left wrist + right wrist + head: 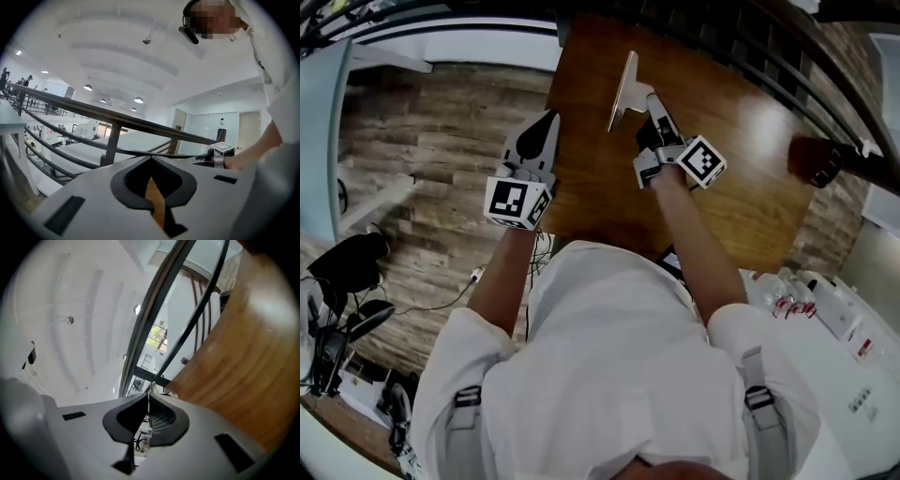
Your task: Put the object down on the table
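Observation:
A thin pale flat panel (625,89) stands on edge, tilted, over the brown wooden table (741,197). My right gripper (645,103) is shut on the panel's lower end. In the right gripper view the panel shows only as a thin pale edge (149,405) pinched between the closed jaws of the right gripper (149,397). I cannot tell whether the panel touches the table. My left gripper (549,118) hangs at the table's left edge, shut with nothing in it. In the left gripper view the left gripper (151,158) has its jaw tips touching, and the table (157,206) shows through the gap.
A dark rounded object (814,159) sits at the table's right edge. A black railing (769,56) runs behind the table. Wood-plank floor (441,122) lies to the left, with black gear (347,267) on it. A white surface with small items (825,309) is at the lower right.

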A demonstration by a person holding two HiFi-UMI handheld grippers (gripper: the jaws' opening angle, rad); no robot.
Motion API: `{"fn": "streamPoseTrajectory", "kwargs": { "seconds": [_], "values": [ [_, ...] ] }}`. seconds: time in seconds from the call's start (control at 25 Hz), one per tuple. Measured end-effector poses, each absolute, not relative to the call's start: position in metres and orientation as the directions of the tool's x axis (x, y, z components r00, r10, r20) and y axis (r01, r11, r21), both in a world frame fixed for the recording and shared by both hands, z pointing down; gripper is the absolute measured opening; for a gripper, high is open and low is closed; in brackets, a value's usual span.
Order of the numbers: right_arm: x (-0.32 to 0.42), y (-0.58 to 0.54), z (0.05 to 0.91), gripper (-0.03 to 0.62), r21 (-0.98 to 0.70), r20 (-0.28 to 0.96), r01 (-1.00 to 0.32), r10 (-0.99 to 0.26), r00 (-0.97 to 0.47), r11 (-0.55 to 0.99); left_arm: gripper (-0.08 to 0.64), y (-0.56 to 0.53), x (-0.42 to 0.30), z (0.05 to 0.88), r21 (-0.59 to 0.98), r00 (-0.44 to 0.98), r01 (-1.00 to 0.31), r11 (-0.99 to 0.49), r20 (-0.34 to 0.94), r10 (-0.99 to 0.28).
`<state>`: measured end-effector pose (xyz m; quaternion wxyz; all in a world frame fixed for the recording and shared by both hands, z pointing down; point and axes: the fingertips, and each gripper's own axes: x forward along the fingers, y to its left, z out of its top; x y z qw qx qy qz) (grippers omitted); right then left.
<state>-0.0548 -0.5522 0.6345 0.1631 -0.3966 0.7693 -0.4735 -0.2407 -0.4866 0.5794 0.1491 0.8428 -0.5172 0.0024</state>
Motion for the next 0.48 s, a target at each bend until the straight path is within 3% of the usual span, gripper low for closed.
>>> {"fn": "streamPoseTrajectory", "kwargs": {
  "seconds": [0.12, 0.16, 0.48],
  "values": [
    [-0.048, -0.535, 0.686, 0.028, -0.868, 0.379, -0.486, -0.761, -0.526, -0.097, 0.014, -0.489, -0.242, 0.579, 0.257, 0.459, -0.874, -0.412, 0.16, -0.874],
    [-0.05, -0.535, 0.694, 0.028, -0.865, 0.41, -0.482, -0.751, -0.517, -0.14, 0.014, -0.492, -0.243, 0.579, 0.257, 0.457, -0.875, -0.41, 0.158, -0.876],
    [-0.073, -0.542, 0.722, 0.028, -0.889, 0.394, -0.429, -0.743, -0.54, -0.16, 0.014, -0.495, -0.263, 0.591, 0.268, 0.44, -0.881, -0.39, 0.161, -0.884]
  ]
}}
